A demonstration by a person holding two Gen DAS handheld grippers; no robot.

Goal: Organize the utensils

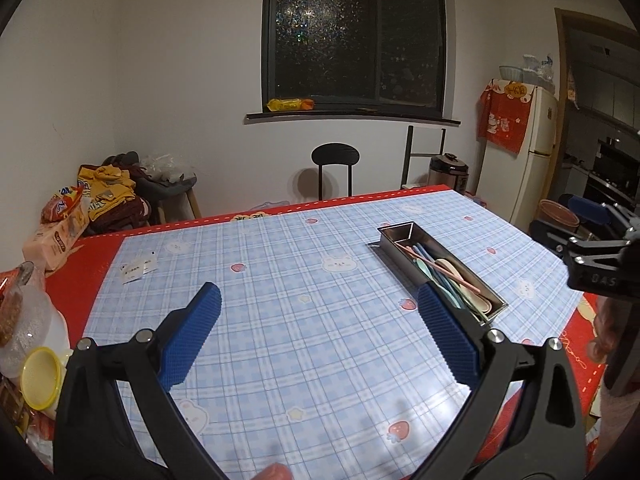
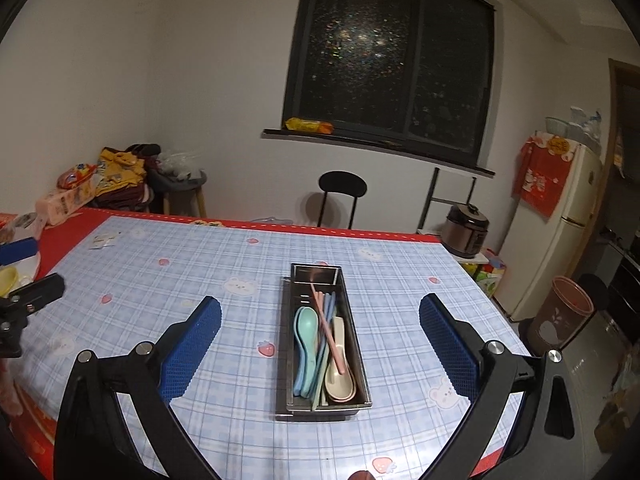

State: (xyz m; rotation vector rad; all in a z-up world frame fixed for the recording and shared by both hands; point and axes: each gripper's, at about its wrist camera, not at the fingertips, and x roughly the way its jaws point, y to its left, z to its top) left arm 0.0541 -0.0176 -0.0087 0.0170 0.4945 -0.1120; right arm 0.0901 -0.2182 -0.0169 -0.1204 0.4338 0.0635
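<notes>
A long steel utensil box (image 2: 358,344) lies on the blue checked tablecloth (image 2: 200,272). It holds a teal spoon (image 2: 305,330), a cream spoon (image 2: 340,380), pink chopsticks (image 2: 328,330) and blue ones beside them. My right gripper (image 2: 320,308) is open and empty, held above the table with the box between its fingers in the view. My left gripper (image 1: 320,296) is open and empty over bare cloth; the box (image 1: 404,234) lies to its right, its near end behind the right finger (image 1: 448,328). The right gripper shows at the right edge of the left wrist view (image 1: 592,256).
The red table border (image 1: 96,248) carries a tissue pack (image 1: 56,240), snack bag, plastic jars and a yellow lid (image 1: 40,376) on the left. Small paper packets (image 1: 138,270) lie on the cloth. A black chair (image 2: 342,192), rice cooker, fridge (image 2: 560,236) and bin (image 2: 560,312) stand beyond.
</notes>
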